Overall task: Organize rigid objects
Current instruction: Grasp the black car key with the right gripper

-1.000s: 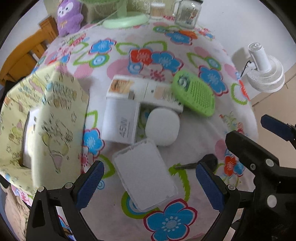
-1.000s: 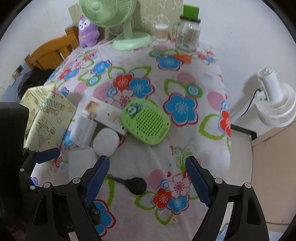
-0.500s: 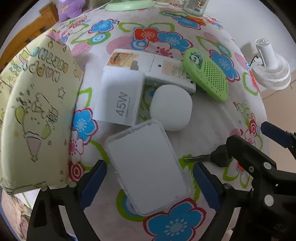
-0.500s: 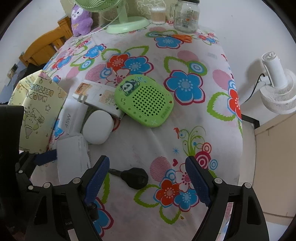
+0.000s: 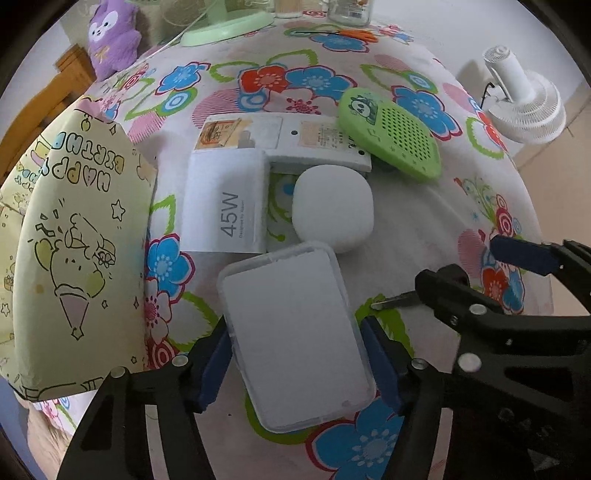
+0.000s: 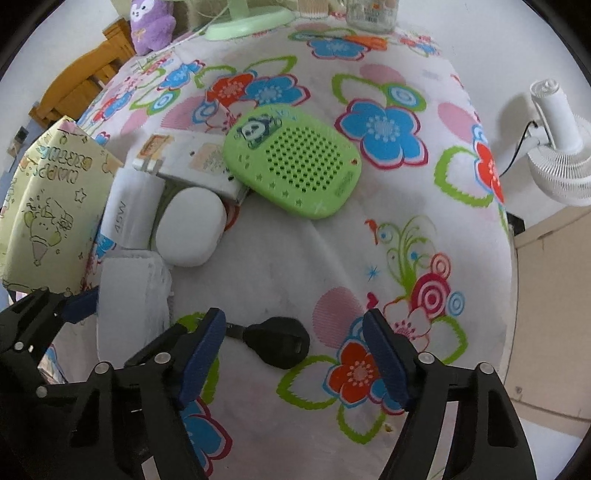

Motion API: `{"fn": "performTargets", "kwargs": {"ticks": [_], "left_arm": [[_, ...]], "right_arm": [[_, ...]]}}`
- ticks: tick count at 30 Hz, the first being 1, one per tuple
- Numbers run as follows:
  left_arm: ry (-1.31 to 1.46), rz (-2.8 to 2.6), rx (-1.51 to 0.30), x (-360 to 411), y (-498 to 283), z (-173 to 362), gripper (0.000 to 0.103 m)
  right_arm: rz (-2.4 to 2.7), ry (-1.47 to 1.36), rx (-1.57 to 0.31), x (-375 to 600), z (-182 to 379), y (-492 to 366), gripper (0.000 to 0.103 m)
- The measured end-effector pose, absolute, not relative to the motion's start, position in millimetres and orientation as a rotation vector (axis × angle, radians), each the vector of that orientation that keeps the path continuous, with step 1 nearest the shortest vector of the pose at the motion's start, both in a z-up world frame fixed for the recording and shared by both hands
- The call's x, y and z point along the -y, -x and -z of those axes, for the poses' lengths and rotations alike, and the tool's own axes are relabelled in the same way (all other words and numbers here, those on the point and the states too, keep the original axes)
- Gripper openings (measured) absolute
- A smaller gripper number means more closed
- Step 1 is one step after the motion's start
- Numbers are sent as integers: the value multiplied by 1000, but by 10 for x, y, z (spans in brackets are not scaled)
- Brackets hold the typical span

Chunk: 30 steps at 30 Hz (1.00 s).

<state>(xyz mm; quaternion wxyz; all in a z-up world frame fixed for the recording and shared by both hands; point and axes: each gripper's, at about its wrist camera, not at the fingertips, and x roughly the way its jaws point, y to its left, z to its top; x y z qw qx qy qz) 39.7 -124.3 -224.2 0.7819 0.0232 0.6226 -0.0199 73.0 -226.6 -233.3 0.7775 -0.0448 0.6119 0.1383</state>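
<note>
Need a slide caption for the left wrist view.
Left hand-held gripper closing on clear case; charger box and green speaker behind.

A surface draped in a white cloth printed with blue, red and pink flowers fills the room's middle. Behind it rises a plain white wall. At the far left stands orange-brown wooden furniture with slats. To the right, a small white plastic fan with a black cord sits by the wall, above a beige floor. The light is soft and even.
</note>
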Motion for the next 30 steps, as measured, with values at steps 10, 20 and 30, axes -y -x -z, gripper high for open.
{"fn": "performTargets", "kwargs": {"ticks": [10,20,30], "left_arm": [[-107,89,-1339,1145,-352,2252,69],[-115,114,-1329,1126,-286,2242,68],[-108,134,-1319,1033,-276,2213,68]], "right_arm": [[-254,83,-1320,2251,2382,-637,68],[-262,92,-1293,2165,2351,-570,43],[-214,20,-1302,2182,2333,-504,37]]}}
